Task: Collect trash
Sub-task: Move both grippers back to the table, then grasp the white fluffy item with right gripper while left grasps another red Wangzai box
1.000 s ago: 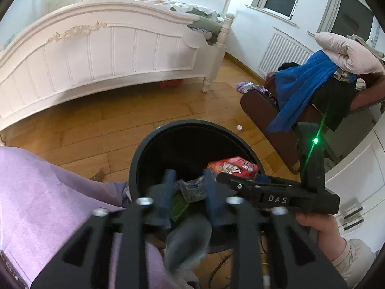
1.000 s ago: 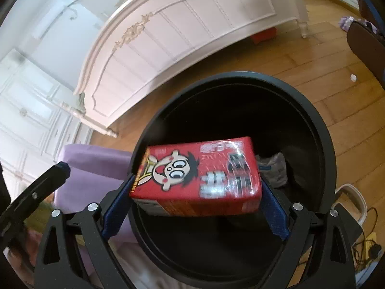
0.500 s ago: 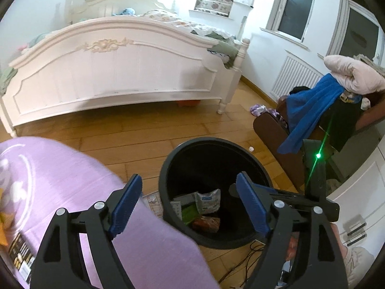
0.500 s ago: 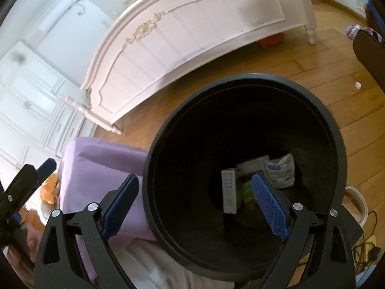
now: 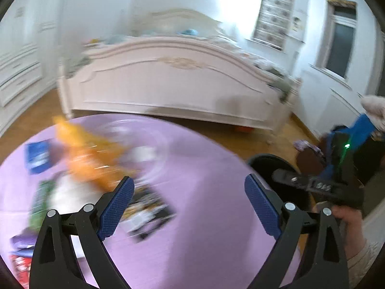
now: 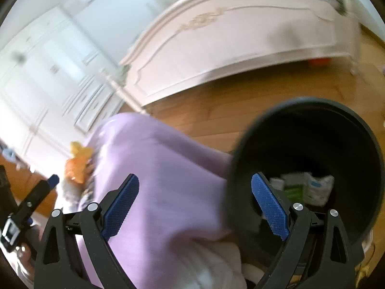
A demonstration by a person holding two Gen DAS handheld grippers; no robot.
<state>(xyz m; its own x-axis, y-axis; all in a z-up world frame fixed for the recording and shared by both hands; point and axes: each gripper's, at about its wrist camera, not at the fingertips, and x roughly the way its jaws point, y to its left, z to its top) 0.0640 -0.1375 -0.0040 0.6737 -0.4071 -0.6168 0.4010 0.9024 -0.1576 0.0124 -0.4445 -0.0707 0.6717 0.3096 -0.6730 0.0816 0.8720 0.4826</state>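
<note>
**Both grippers empty beside the bin**

While the room swims in blur, the left gripper [image 5: 189, 207] hangs over the purple cloth [image 5: 204, 185] with its blue pads spread wide, having just been opening, and nothing sits between them. Just beyond its left pad lies a dark flat packet [image 5: 148, 213], its long side running roughly left to right across the cloth; whatever is printed on it is too smeared to read. Farther off on the cloth are an orange wrapper [image 5: 89, 159], stretched from the far edge toward the gripper, a blue packet [image 5: 38, 155], a green packet [image 5: 41, 200] and, at the near left corner, a red carton [image 5: 20, 267]. No lettering on any of them can be made out.

To the right, a hand [image 5: 349, 221] holds the right gripper [image 6: 195, 207], whose pads also stand wide apart with nothing pinched. Its right pad sits in front of the black bin [image 6: 356, 134], which stands on the wooden floor [image 6: 216, 110] hard against the cloth's edge. Down inside the bin lie white wrappers [image 6: 320, 187] and a green one [image 6: 293, 192], their print unreadable. Behind everything stands a white bed [image 5: 173, 84].
</note>
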